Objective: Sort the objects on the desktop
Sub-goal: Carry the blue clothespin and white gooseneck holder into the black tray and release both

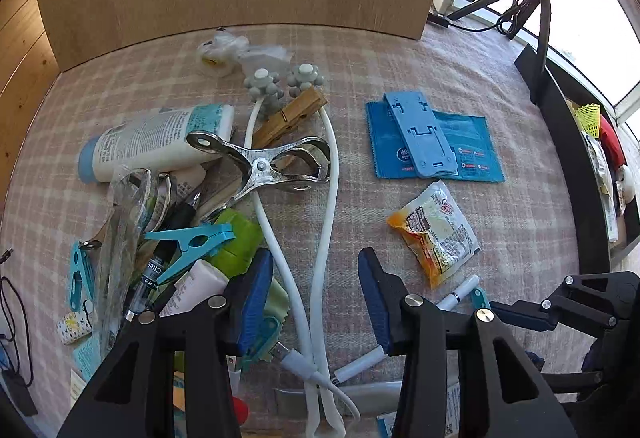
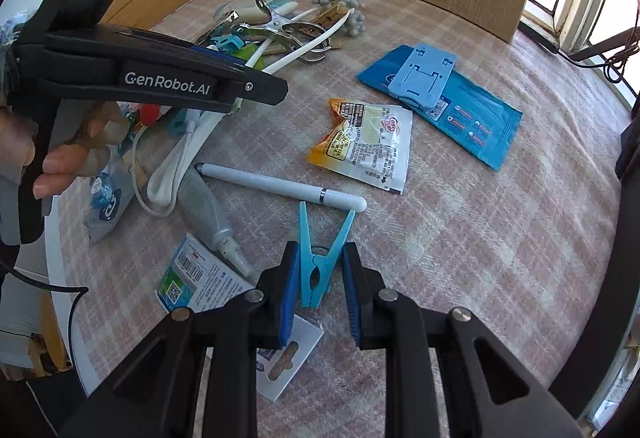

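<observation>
Your right hand-held gripper (image 2: 320, 278) clamps the blue peg (image 2: 318, 258); keep that squeeze. Left hand-held gripper (image 1: 316, 302), half-open and empty, straddles the white cable (image 1: 320, 238).

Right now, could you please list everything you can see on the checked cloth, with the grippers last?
Blue packet: one, right of centre.
Phone stand: one, light blue, lying on that packet.
Snack sachet: one, orange and white, centre.
Stylus pen: one, white, near side.
Plastic peg: one, turquoise, in the right gripper.
Metal clamp: one, silver, atop the left pile.
Wooden peg: one, tan, behind the clamp.
Left gripper: open, over white cables.
Right gripper: shut on the peg.
</observation>
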A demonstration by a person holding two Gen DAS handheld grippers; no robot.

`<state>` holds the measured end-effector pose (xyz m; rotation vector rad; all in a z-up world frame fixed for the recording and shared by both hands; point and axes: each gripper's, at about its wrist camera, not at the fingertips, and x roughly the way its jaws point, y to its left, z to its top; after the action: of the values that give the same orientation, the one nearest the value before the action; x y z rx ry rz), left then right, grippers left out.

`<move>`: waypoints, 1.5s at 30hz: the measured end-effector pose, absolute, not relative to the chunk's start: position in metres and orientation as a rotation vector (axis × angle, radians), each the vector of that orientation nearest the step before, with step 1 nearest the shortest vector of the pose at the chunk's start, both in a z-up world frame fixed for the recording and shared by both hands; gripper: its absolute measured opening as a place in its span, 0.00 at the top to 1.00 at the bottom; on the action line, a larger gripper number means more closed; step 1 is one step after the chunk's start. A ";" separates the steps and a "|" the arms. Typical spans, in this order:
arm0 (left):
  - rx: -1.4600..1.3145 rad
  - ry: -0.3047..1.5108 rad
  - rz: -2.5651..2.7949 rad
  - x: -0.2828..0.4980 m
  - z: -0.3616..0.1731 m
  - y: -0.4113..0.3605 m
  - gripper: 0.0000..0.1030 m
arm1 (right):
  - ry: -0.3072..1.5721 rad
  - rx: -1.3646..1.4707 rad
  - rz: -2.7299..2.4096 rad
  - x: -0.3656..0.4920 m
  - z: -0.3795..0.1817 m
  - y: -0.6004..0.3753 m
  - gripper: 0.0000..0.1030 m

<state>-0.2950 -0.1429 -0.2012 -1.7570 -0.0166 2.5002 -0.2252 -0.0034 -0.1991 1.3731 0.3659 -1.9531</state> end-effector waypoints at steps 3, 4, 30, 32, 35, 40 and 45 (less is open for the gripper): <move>-1.742 -0.111 2.481 -0.296 -0.203 -0.148 0.78 | 0.345 1.374 -1.960 -0.227 -0.199 0.002 0.80; -1.720 -0.152 2.475 -0.294 -0.201 -0.151 0.79 | 0.337 1.375 -1.963 -0.227 -0.197 0.011 0.80; -1.199 -0.383 2.584 -0.213 -0.072 -0.155 0.80 | 0.128 1.292 -2.058 -0.232 -0.152 0.036 0.80; -1.174 -0.392 2.583 -0.211 -0.065 -0.156 0.80 | 0.122 1.289 -2.064 -0.229 -0.149 0.041 0.80; -1.188 -0.371 2.616 -0.210 -0.067 -0.158 0.80 | 0.115 1.285 -2.071 -0.225 -0.143 0.050 0.80; -1.075 -0.116 2.810 -0.200 -0.104 -0.151 0.82 | 0.112 1.299 -2.066 -0.222 -0.147 0.050 0.80; -1.395 -0.408 2.614 -0.206 -0.162 -0.168 0.88 | 0.131 1.301 -2.045 -0.217 -0.150 0.041 0.80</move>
<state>-0.2065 -0.1682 -0.1616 -1.3946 -0.4083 2.6141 -0.2167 0.0412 -0.1496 1.3014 0.1312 -2.0453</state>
